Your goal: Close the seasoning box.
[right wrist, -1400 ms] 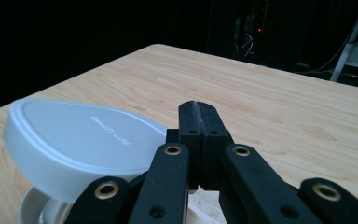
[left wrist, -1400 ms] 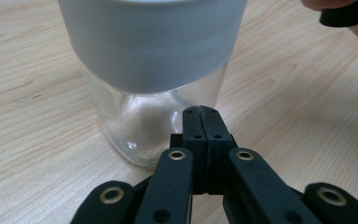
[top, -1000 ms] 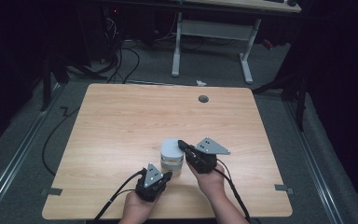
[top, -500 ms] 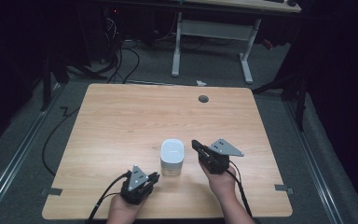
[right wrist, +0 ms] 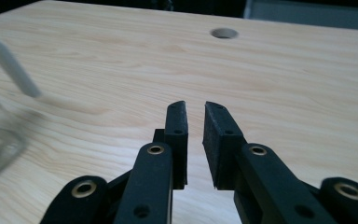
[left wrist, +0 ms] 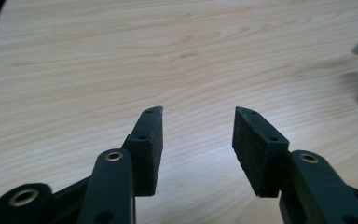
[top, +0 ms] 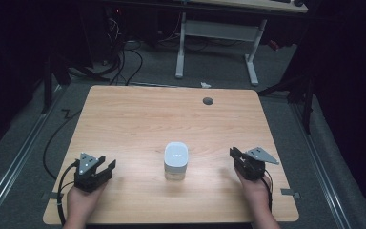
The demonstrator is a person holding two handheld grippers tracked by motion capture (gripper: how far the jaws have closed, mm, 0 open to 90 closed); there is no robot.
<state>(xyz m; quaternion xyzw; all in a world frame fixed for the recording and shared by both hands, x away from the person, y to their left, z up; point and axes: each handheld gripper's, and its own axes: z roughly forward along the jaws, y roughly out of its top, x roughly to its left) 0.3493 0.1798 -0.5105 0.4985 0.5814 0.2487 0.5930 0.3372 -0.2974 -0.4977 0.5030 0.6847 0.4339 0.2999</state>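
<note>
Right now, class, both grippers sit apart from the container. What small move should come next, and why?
Probably bring the left gripper in toward the white-lidded container: its jaws are wide open with nothing between them, while the right gripper has its jaws nearly together.

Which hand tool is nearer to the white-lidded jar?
The right tool, though only slightly. It sits to the right of the jar, while the left tool sits a bit farther off to the jar's left. Neither touches it.

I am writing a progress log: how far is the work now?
Done: the white-lidded clear container stands upright, alone mid-table. In hand: nothing; the left tool is open, the right tool nearly closed, both empty, each to one side of it. What is left is unclear.
</note>
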